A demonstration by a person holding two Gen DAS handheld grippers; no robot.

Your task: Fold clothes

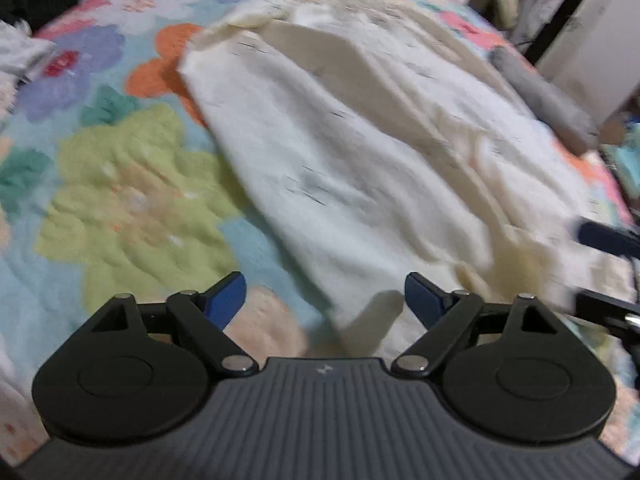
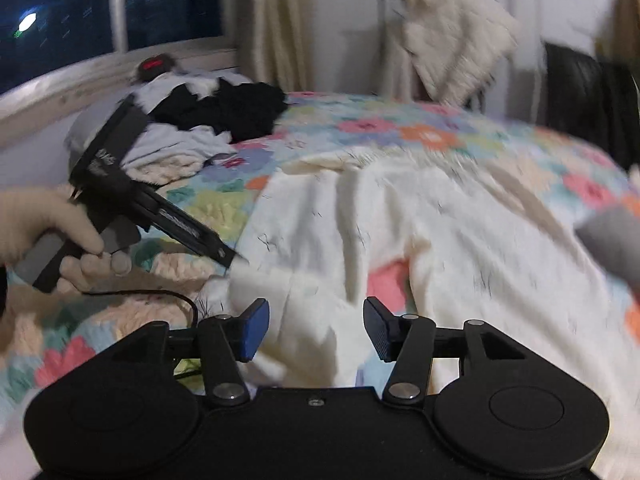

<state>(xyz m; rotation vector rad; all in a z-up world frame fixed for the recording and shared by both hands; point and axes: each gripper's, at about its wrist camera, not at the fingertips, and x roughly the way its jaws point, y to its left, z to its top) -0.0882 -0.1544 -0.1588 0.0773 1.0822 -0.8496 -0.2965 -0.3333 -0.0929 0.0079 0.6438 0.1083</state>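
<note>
A cream garment [image 1: 340,160] with small dark flecks lies rumpled and partly folded on a floral bedspread [image 1: 120,200]. My left gripper [image 1: 325,296] hovers over the garment's near corner with its blue pads apart; the cloth edge lies below and between them, unpressed. In the right wrist view the same garment [image 2: 400,220] spreads over the bedspread [image 2: 400,128]. My right gripper [image 2: 316,324] stands open above a fold of it. A hand [image 2: 48,220] holds the left gripper [image 2: 232,258] at the garment's left edge. The right gripper's fingers [image 1: 608,236] show at the far right of the left wrist view.
A pile of black and white clothes [image 2: 200,120] sits at the bed's far left, under a window. A grey roll [image 1: 540,96] lies along the bed's right side by a white box [image 1: 592,40]. A fluffy white garment [image 2: 460,40] hangs beyond the bed.
</note>
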